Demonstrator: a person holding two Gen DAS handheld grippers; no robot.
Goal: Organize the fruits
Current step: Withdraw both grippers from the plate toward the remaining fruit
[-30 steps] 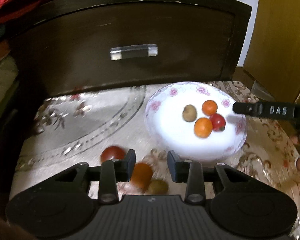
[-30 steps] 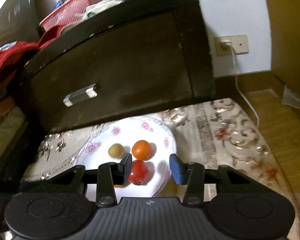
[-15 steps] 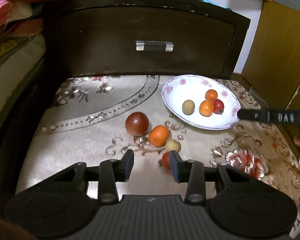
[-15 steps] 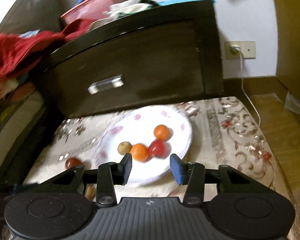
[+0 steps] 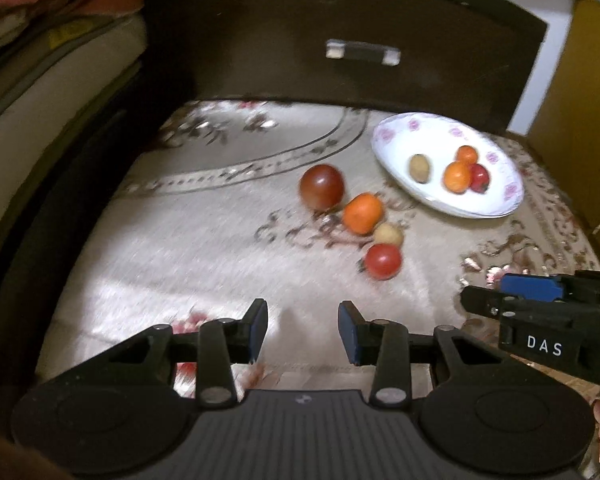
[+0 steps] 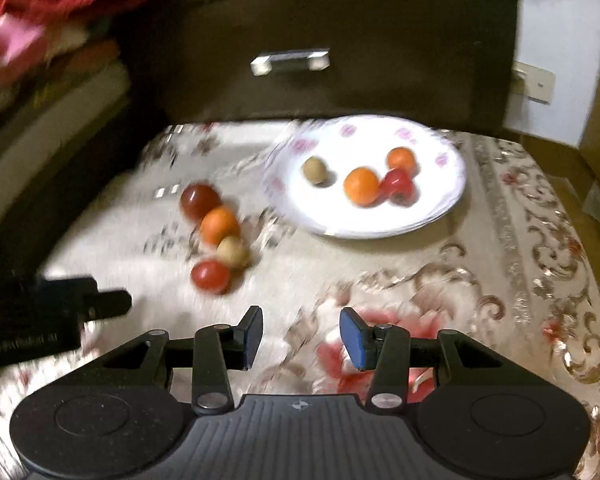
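A white floral plate (image 5: 500, 204) (image 6: 440, 204) holds several small fruits: a tan one (image 5: 419, 167), two orange ones (image 5: 457, 176) and a red one (image 5: 479, 177). On the cloth lie a dark red fruit (image 5: 321, 187) (image 6: 200, 201), an orange one (image 5: 362, 213) (image 6: 219, 225), a tan one (image 5: 388, 234) (image 6: 232, 253) and a red one (image 5: 383, 261) (image 6: 211, 277). My left gripper (image 5: 303, 330) is open and empty, short of the loose fruits. My right gripper (image 6: 300, 338) is open and empty, to their right; it also shows in the left view (image 5: 512, 300).
A dark wooden drawer front (image 5: 340, 8) with a metal handle (image 5: 362, 51) stands behind the patterned cloth (image 5: 204, 240). Stacked fabrics (image 6: 40, 40) lie at the left. A wall socket (image 6: 534, 84) is at the right.
Both grippers have pulled back from the fruits and the plate, still open and empty. The fruits have not moved.
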